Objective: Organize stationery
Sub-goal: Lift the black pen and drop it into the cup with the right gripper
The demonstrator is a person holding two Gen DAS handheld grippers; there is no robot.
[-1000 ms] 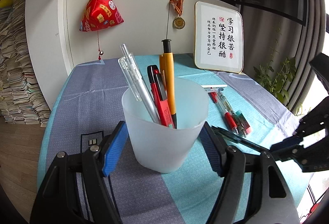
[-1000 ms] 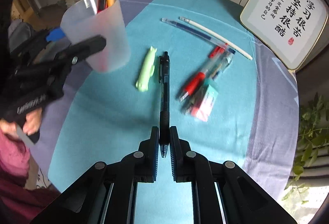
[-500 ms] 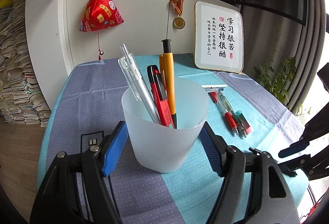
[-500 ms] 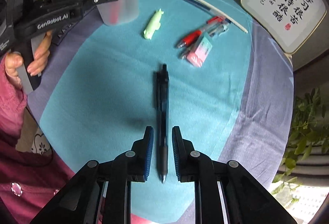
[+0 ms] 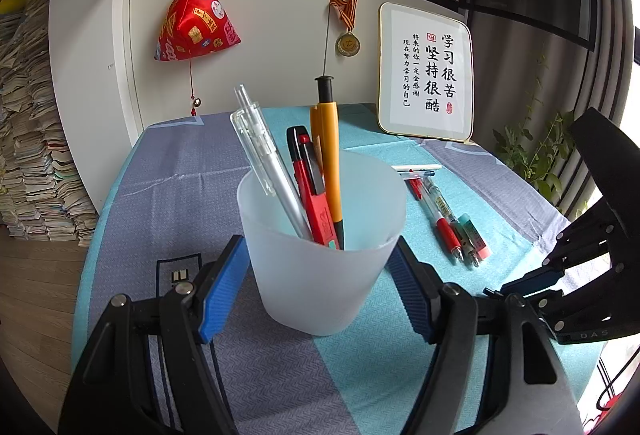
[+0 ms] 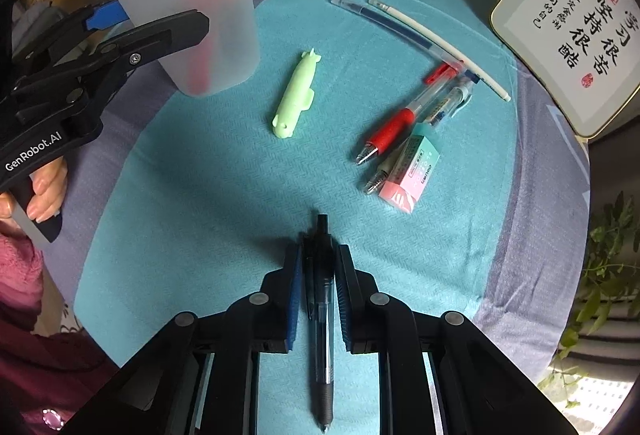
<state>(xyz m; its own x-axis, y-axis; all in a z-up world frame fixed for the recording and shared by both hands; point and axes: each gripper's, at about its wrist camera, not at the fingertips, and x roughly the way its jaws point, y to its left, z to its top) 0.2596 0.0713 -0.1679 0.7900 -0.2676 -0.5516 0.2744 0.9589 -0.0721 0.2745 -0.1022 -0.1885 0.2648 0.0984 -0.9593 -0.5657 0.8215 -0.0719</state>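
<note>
Black pen [image 6: 320,299] between narrowly parted right jaws, left jaws clasping cup [image 5: 320,247]

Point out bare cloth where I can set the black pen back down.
Bare cloth lies between the green eraser and the right gripper, and leftward below the frosted cup. It is crowded on the right: the red pen, the pink eraser and refills cluster there.

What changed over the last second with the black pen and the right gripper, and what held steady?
The right gripper slid forward along the black pen from its tip end to near its clicker, its fingers staying close around the barrel. The left gripper kept flanking the frosted cup; the green case and eraser stayed put.
</note>
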